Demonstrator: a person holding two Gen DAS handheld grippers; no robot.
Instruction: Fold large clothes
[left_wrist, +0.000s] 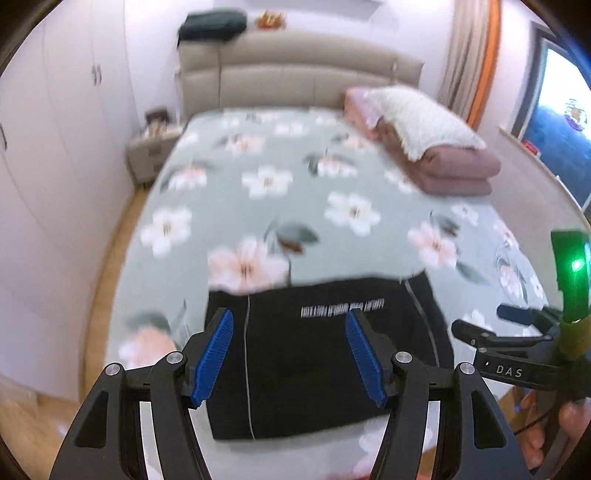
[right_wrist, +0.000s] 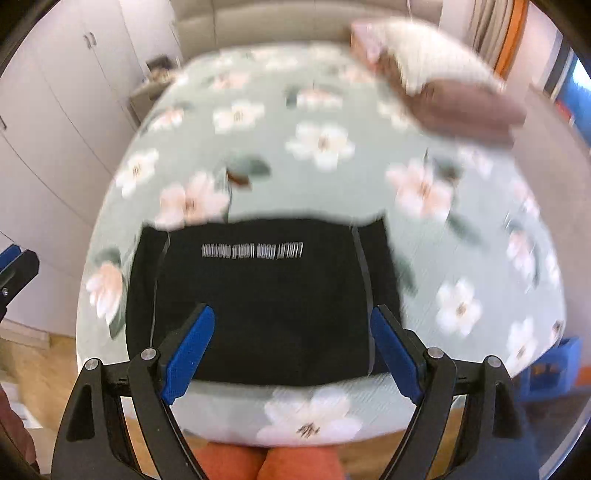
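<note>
1. My left gripper (left_wrist: 291, 356): jaws wide apart, nothing between the blue pads (left_wrist: 216, 356), clear above the garment.
2. My right gripper (right_wrist: 291, 354): jaws spread wide as well, empty, touching nothing.
3. Black garment (right_wrist: 258, 299): folded into a rectangle, flat on the floral bedsheet (left_wrist: 295, 192) near the bed's close edge, below both grippers.
4. White print line on the garment, upside down and blurred: unreadable.
5. "DAS" reads on the right gripper body in the left wrist view.
</note>
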